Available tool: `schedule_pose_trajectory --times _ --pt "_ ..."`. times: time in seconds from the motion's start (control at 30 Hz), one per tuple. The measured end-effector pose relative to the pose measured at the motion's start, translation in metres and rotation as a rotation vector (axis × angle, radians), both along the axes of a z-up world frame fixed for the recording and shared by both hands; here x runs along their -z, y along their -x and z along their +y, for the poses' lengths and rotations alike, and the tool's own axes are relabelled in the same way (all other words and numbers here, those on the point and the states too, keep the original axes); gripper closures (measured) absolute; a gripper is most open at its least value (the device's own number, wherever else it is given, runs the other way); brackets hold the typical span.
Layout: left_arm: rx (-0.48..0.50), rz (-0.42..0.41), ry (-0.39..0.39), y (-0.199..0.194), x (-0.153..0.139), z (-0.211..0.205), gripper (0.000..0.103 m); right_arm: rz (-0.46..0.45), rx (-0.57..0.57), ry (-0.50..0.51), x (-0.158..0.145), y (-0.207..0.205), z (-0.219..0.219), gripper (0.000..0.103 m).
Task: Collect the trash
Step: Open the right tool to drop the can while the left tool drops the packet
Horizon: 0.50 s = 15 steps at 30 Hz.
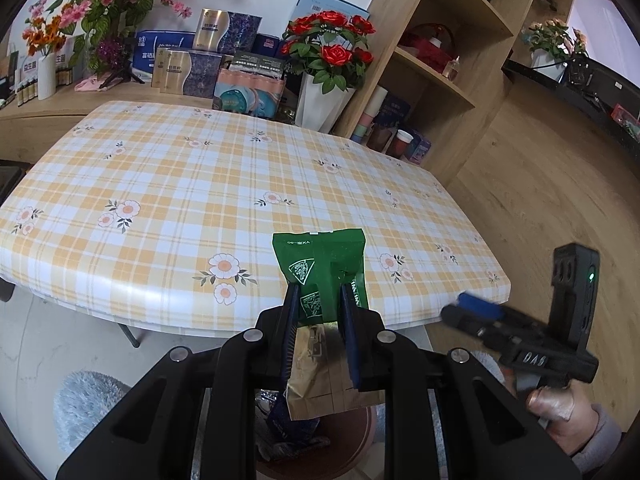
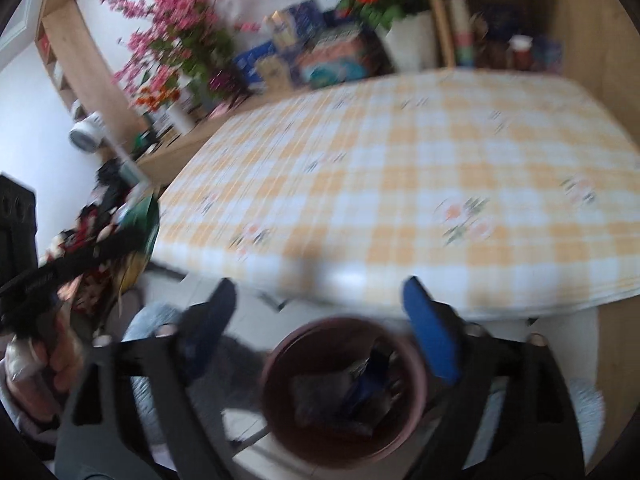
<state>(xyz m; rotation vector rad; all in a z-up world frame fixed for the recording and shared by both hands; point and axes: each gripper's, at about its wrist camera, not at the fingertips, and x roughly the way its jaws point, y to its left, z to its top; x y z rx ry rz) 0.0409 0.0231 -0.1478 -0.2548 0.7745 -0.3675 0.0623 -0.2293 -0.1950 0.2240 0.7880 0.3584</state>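
Holding a green packet (image 1: 320, 268) between my left gripper's (image 1: 318, 312) narrow jaws, I have it pinched by its lower half, with a tan wrapper (image 1: 320, 376) hanging beneath it in the same grip. My right gripper (image 2: 320, 320) stands wide with nothing between its blue pads (image 2: 430, 336). Directly below that open pair sits a round brown bin (image 2: 344, 388) on the pale floor, just in front of the near table edge, and inside it lie a few dark wrappers (image 2: 360, 384), one of them blue; the right wrist view is blurred, so I cannot name them more exactly. The left wrist view also catches the bin low behind my fingers.

Beyond the bin, the checked tablecloth (image 1: 168, 184) shows no loose rubbish on the part either camera covers. Farther back are boxes, flowers and shelves, which I judge to be furnishings and not trash.

So the job looks close to its end: some pieces are already in the bin, the table appears cleared, and what remains, as far as I can see, is the green packet and tan wrapper in my left jaws, which are not yet in the bin.
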Motion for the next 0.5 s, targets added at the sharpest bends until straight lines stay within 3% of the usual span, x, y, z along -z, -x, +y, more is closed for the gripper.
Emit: schedule_pose_trajectory --times 0.27,0.5 --pt "0.05 0.029 -0.015 0.0 0.011 -0.019 0.082 -0.101 0.146 0.081 -0.018 -0.004 -0.029 0.006" --pt "0.089 0.045 -0.033 0.002 0.017 -0.034 0.082 -0.125 0.188 0.079 -0.023 -0.001 -0.045 0.006"
